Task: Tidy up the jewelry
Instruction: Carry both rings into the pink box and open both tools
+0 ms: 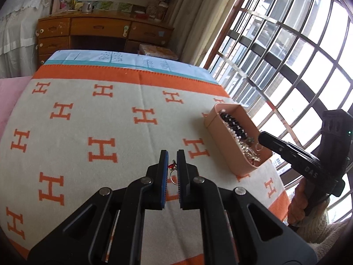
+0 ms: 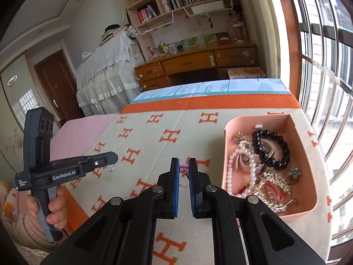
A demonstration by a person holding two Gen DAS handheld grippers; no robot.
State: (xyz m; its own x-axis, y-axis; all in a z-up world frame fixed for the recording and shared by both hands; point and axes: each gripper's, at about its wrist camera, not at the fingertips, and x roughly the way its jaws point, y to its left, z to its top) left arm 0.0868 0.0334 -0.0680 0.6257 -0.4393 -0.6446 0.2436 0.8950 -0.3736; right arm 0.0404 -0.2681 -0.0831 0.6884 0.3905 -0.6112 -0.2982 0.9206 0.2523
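Pink and purple, a tiny bead charm with a silver ring (image 2: 183,169) sits pinched between the blue pads of our right gripper (image 2: 183,168). Our left gripper (image 1: 172,166) is closed on a little red charm with a silver ring (image 1: 171,167). Both charms hang above the bed with the cream blanket covered in orange H letters (image 1: 88,114).

The peach plastic box (image 2: 229,154) stands on the blanket near the window. It already holds a black bead bracelet (image 2: 271,148), a white pearl string (image 2: 239,165) and some gold pieces (image 2: 273,190) in a pile.

We think the step now is to drop these two charms into the box. To do it well, we should bring each gripper right over the open box, low and slow, before we let go. The charms are very small, so if we let go too early they may fall on the blanket and be hard to pick up. One gripper should go first, so the two do not bump.
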